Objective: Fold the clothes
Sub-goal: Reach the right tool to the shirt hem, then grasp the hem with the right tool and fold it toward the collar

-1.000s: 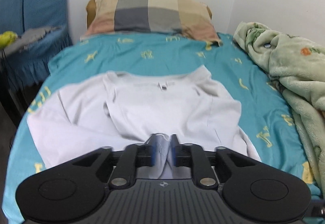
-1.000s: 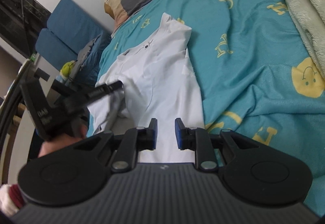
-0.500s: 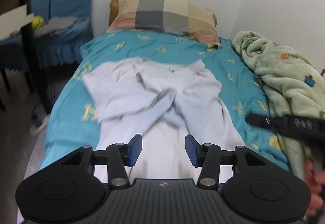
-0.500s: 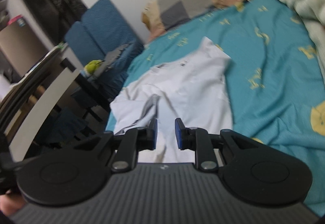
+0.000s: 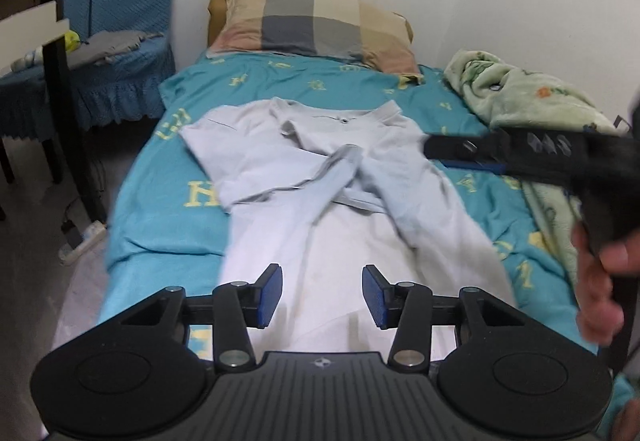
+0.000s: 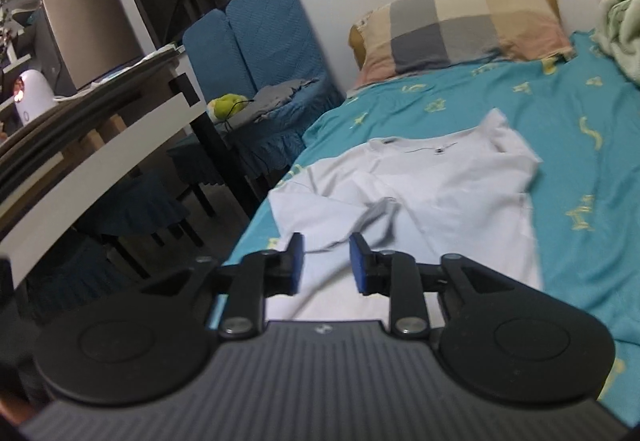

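Note:
A pale grey-white long-sleeved shirt lies flat on the teal bed sheet, collar toward the pillow, both sleeves folded across its chest. My left gripper hangs open above the shirt's lower hem, holding nothing. In the left wrist view the right gripper's body shows at the right edge with a hand on it. In the right wrist view the shirt spreads ahead, and my right gripper stands open over its near edge, empty.
A checked pillow lies at the head of the bed. A green fleece blanket is heaped along the right side. A blue-covered chair with clothes on it and a dark-legged table stand left of the bed.
My left gripper let go of the shirt fabric, opened wide and pulled back up from the bed. The sleeve now lies across the chest. My right gripper drew back, tilted up and opened wider.

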Motion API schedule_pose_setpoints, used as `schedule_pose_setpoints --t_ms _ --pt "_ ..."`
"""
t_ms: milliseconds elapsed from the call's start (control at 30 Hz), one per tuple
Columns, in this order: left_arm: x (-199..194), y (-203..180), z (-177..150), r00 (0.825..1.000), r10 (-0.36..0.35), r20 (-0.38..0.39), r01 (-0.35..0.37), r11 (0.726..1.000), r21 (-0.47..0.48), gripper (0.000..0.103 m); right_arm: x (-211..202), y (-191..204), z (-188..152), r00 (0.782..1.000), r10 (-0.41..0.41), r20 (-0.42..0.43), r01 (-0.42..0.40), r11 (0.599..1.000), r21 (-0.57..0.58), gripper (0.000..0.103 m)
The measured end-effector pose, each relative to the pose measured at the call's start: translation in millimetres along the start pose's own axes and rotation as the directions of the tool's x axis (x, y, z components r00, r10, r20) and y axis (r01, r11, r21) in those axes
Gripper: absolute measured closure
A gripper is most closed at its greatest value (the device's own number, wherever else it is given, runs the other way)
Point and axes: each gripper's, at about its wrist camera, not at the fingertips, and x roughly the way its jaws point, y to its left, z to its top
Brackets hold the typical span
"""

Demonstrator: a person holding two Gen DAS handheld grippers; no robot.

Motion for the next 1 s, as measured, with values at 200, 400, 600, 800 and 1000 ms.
schedule_pose_setpoints --t_ms 200,400,600,800,1000 --pt "-9 33 0 1.0 -0.02 0.007 0.02 0.997 -0.068 0.054 77 34 14 0.995 0.041 -0.088 -0.053 0.989 -0.137 0.046" --pt "0 62 -5 0.999 -0.053 -0.003 0.052 0.988 -0.146 0.053 146 65 0 0.978 0.027 -0.209 -0.085 0.958 -0.275 0.047" --pt "11 73 -9 0.996 -0.084 -0.016 0.08 0.979 -0.189 0.053 196 82 -25 0.952 -0.072 -0.296 -0.067 0.898 -0.435 0.05" --pt "11 73 -9 0.997 -0.08 -0.016 0.075 0.975 -0.207 0.053 190 82 -23 0.967 -0.086 -0.242 -0.039 0.883 -0.468 0.093" --pt "5 65 -9 0.996 -0.086 0.003 0.085 0.974 -0.212 0.053 182 65 35 0.995 -0.02 -0.102 -0.011 0.955 -0.296 0.097"
